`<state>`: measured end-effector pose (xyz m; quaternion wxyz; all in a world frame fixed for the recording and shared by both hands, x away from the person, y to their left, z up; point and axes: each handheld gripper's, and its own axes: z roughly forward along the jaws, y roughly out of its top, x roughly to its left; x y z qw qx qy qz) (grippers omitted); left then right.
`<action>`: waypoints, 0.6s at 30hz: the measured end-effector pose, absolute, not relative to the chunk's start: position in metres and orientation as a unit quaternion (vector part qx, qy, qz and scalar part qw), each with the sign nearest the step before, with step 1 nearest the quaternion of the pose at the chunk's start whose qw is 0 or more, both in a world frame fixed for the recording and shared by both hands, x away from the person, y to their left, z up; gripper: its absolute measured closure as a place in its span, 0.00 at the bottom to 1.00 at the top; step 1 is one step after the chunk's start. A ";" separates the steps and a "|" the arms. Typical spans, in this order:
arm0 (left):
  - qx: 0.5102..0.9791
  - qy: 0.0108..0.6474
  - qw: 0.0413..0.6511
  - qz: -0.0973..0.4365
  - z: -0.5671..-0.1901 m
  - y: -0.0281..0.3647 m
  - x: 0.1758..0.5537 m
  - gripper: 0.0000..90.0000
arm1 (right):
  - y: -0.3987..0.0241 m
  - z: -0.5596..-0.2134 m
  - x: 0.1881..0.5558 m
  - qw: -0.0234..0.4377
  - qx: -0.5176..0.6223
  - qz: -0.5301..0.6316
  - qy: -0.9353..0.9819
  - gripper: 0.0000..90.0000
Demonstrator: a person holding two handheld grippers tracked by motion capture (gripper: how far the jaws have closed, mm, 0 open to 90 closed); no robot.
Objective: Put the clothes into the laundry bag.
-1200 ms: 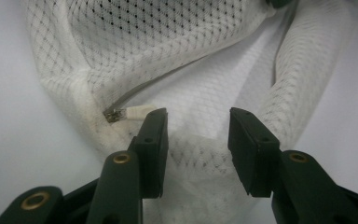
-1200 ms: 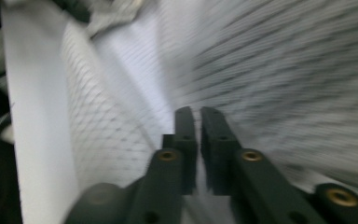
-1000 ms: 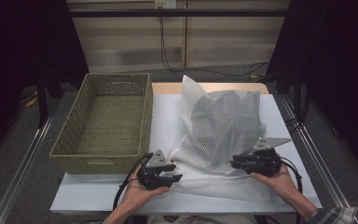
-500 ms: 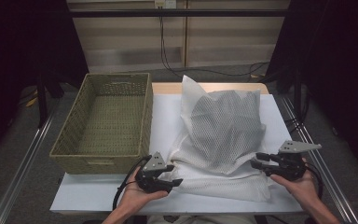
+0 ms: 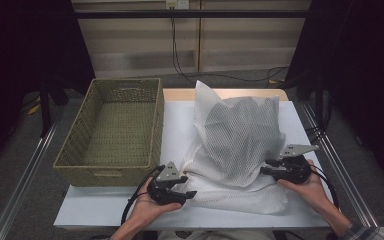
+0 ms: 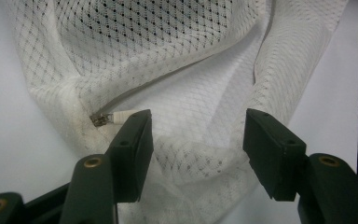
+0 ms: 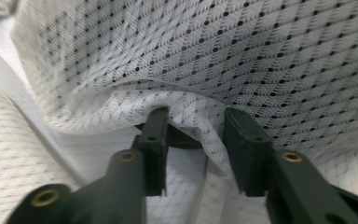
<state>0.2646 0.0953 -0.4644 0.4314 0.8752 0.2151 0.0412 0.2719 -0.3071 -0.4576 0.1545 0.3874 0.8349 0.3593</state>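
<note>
basket (image 5: pixel 111 131), one, beside one mesh bag (image 5: pixel 240 145); left tongs (image 6: pixel 198 135) gape wide, right tongs (image 7: pixel 193 126) part-closed around a fold.

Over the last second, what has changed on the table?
The right hand-held gripper swung out to the table's right edge, then came back in against the white mesh bag, a fold now between its jaws. The left hand-held gripper, the bag and the wicker basket stayed put.
</note>
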 end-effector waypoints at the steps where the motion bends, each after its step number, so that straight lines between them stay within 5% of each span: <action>1: 0.875 0.215 0.431 0.041 -0.464 0.095 0.265 0.47 | -0.306 -0.458 0.273 0.147 0.385 0.359 0.837 0.90; 4: 0.875 0.218 0.430 0.042 -0.465 0.095 0.265 0.47 | -0.309 -0.454 0.267 0.130 0.386 0.379 0.831 0.99; 18: 0.878 0.214 0.425 0.051 -0.465 0.095 0.265 0.47 | -0.340 -0.461 0.233 0.065 0.378 0.356 0.852 0.99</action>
